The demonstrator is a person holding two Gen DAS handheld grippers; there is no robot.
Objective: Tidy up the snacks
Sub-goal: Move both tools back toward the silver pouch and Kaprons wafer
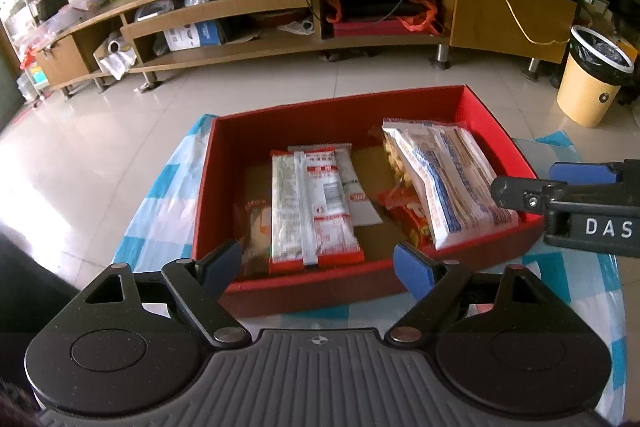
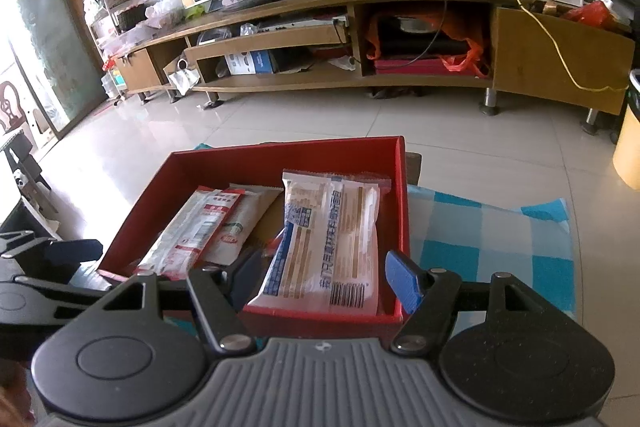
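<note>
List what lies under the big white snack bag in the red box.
A red packet pokes out beneath the white bag; the rest underneath is covered.

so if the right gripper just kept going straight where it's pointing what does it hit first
Probably the white and blue snack packet in the red box; it lies straight ahead between the open right gripper pads, though depth is uncertain.

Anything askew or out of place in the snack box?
Mostly tidy. One oddity: the big white-and-blue packet at the right end of the red box lies tilted, propped on a red packet beneath it, its near end against the box's front rim. No spills or tears visible.
</note>
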